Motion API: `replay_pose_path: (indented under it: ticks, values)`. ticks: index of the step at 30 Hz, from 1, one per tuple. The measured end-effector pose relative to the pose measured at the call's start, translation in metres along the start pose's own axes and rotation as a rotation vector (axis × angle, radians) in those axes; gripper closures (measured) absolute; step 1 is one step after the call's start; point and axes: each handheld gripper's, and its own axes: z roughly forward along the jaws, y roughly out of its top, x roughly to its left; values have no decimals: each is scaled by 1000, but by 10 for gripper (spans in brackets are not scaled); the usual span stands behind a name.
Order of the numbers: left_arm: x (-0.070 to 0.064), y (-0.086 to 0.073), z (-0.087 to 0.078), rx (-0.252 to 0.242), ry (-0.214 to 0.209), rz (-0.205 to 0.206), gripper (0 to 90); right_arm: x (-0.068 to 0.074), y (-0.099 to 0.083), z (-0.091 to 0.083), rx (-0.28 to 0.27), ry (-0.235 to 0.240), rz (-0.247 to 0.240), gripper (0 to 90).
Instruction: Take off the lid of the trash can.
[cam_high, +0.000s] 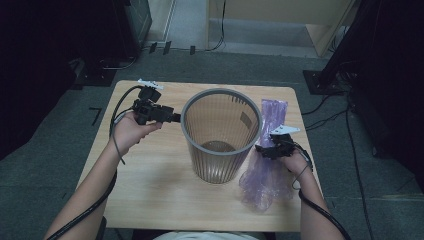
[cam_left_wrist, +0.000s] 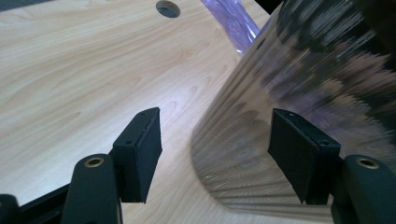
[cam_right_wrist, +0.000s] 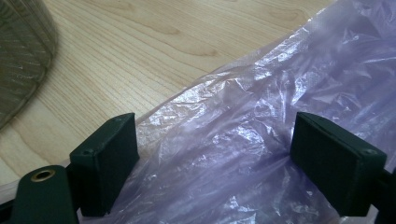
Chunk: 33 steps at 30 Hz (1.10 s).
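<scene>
My left gripper (cam_high: 176, 118) hangs with its jaws wide apart beside the left wall of the ribbed wastebasket (cam_high: 220, 135), near its rim; whether one jaw touches the wall I cannot tell. The wastebasket stands upright in the middle of the wooden table (cam_high: 150, 170). My right gripper (cam_high: 261, 148) is low over the purple plastic bag (cam_high: 267, 175), jaws also apart, with the crumpled film between them. The bag lies along the right edge of the table, just beside the wastebasket.
</scene>
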Motion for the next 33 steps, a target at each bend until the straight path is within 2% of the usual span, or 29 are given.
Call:
replay_pose_path:
  ticks: [8,29,33]
  values:
    - [-2,10,-6,11,25,18,351,1,0,0,1,-4,-5,147]
    - [-11,42,-23,8,49,61,351,1,0,0,4,-2,-7,142]
    - [-14,46,-25,14,72,79,351,1,0,1,6,-1,-4,140]
